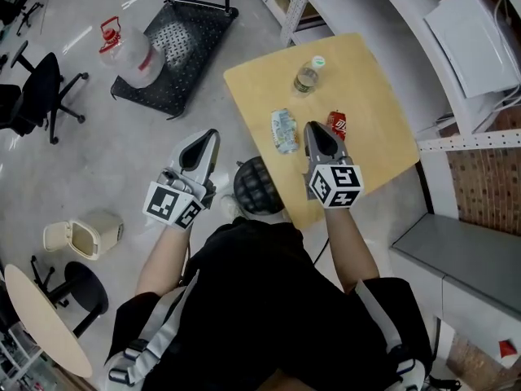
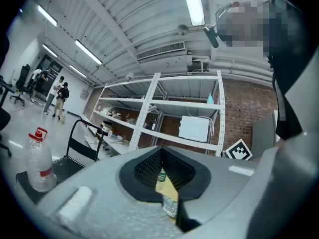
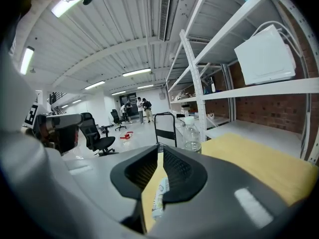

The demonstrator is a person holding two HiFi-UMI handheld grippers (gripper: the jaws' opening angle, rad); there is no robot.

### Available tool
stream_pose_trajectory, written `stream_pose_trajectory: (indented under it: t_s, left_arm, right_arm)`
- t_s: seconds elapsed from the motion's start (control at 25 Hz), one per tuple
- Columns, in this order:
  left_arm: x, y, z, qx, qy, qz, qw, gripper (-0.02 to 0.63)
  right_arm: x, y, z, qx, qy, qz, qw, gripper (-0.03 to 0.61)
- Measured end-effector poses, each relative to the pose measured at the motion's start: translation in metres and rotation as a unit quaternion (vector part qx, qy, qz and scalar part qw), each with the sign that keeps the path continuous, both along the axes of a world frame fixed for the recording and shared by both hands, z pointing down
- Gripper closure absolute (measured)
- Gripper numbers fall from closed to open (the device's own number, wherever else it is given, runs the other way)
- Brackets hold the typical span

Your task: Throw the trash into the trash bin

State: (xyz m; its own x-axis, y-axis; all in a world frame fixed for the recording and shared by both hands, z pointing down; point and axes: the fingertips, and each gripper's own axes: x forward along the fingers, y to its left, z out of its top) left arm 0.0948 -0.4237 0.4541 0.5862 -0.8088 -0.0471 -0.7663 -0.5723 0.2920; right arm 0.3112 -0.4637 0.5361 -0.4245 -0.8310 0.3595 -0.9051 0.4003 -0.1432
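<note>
Plainly, with the trash bin (image 1: 81, 236) on the floor (image 1: 98, 153) at lower left, the left gripper (image 1: 209, 139) closed and empty, and the right gripper (image 1: 316, 130) barely cracked open, empty, beside the crumpled wrapper (image 1: 285, 130) at centre, so narrow a gap risked shoving it aside.

The head camera looks steeply down from above the person's shoulders, taking in the wooden table (image 1: 383, 112), the floor and both grippers from overhead. The left gripper (image 1: 205, 137) carries its camera close behind its jaws, facing level toward the shelving (image 2: 164, 108) and brick wall. The right gripper (image 1: 316, 129) camera skims low across that table, close to the bottle (image 3: 192, 133). All three catch the black cart (image 1: 175, 31).
</note>
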Motion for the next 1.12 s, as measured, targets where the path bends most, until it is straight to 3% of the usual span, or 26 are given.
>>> stream_pose_trajectory:
  t_s: [0.16,0.32,0.48,0.72,0.84,1.12]
  left_arm:
    - [0.001,-0.004,0.011,-0.008,-0.014,0.005,0.9999,0.614]
    - [0.013,-0.002,0.026,-0.020,-0.024,0.023,0.9993,0.614]
    - [0.015,0.004,0.044,-0.046,-0.018,0.033,0.9983,0.614]
    - [-0.004,0.013,0.071,-0.085,-0.017,0.005,0.9962,0.614]
    - [-0.015,0.017,0.076,-0.095,-0.017,-0.013,0.9953,0.614]
    - [-0.030,0.029,0.083,-0.108,-0.017,-0.041,0.9931,0.614]
  right_arm:
    - [-0.014,-0.013,0.035,-0.048,0.027,-0.020,0.998,0.491]
    - [-0.026,-0.025,0.082,-0.117,0.051,-0.034,0.991,0.370]
    - [-0.028,-0.040,0.114,-0.149,0.083,-0.027,0.985,0.288]
    - [-0.029,-0.051,0.166,-0.208,0.135,-0.043,0.968,0.154]
    - [-0.030,-0.052,0.188,-0.244,0.148,-0.045,0.957,0.112]
    - [-0.028,-0.049,0.214,-0.279,0.178,-0.046,0.943,0.114]
